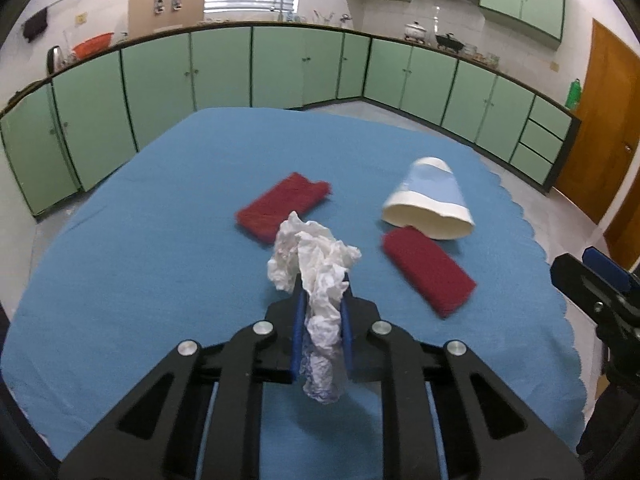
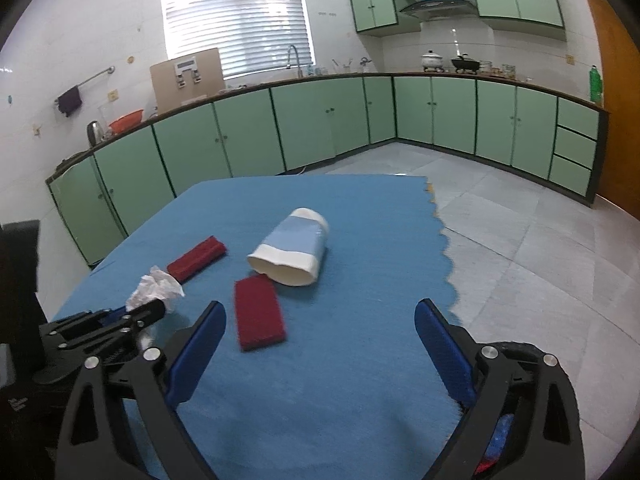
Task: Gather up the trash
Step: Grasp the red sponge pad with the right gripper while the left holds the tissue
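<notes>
Left wrist view shows our left hand-held gripper (image 1: 322,312) clamped on the crumpled white tissue wad (image 1: 316,272), raised above the blue cloth tabletop (image 1: 160,220). Our right hand-held gripper (image 2: 320,352) has its fingers wide apart and holds nothing. Ahead and slightly right of the tissue lies the tipped white-and-blue plastic bin (image 1: 430,204), its mouth facing us, between two red scrub pads (image 1: 430,270). We judge the left hand is nearer to this opening.
</notes>
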Action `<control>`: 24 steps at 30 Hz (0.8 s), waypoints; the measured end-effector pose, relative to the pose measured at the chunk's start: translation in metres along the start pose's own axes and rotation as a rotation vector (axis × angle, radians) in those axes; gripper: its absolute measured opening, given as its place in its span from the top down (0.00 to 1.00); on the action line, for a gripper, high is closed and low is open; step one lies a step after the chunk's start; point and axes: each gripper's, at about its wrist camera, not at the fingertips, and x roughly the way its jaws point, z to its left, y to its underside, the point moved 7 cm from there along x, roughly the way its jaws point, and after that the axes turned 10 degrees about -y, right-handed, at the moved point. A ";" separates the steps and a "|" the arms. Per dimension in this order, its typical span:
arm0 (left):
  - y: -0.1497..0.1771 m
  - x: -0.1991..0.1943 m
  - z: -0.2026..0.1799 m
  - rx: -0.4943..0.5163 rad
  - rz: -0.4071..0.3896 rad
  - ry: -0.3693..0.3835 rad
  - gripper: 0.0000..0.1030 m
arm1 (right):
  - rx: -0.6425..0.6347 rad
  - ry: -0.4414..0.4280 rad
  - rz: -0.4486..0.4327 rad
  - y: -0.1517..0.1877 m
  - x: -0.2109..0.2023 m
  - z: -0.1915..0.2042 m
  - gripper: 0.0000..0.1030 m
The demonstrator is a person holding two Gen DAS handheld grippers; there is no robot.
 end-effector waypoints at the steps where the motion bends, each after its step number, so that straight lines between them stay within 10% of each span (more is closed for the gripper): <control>1: 0.000 -0.001 0.007 -0.005 -0.003 -0.014 0.86 | -0.002 -0.007 0.005 0.000 0.004 0.004 0.10; 24: 0.000 0.015 0.061 -0.041 0.025 -0.074 0.86 | -0.067 -0.010 0.273 0.028 0.084 0.029 0.46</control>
